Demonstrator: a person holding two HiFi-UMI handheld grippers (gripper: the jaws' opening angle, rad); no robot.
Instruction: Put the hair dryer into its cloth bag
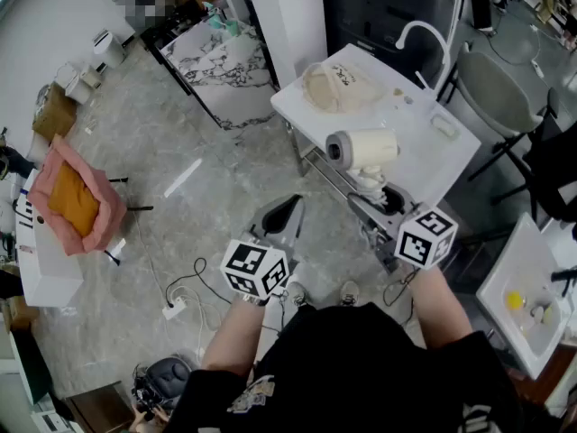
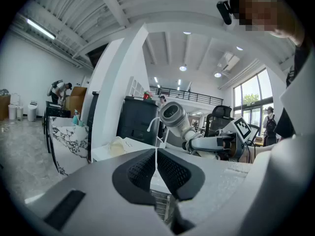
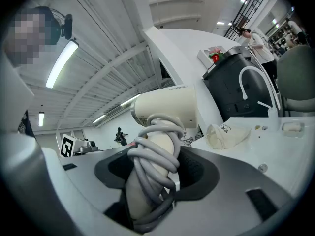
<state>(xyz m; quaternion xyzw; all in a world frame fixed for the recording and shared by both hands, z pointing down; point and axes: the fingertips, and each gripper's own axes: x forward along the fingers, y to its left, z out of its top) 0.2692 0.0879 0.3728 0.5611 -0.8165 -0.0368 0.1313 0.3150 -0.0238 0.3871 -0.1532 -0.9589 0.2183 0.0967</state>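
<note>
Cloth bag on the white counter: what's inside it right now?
Its inside can't be seen: the cloth bag lies slumped on the white counter, its fabric covering any contents. The hair dryer is outside it, gripped by its cord-wrapped handle in the right tool.

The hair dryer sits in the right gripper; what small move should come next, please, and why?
Probably reach the shut, empty left gripper toward the cloth bag to lift its mouth: it lies slack on the table while the right gripper clamps the hair dryer.
</note>
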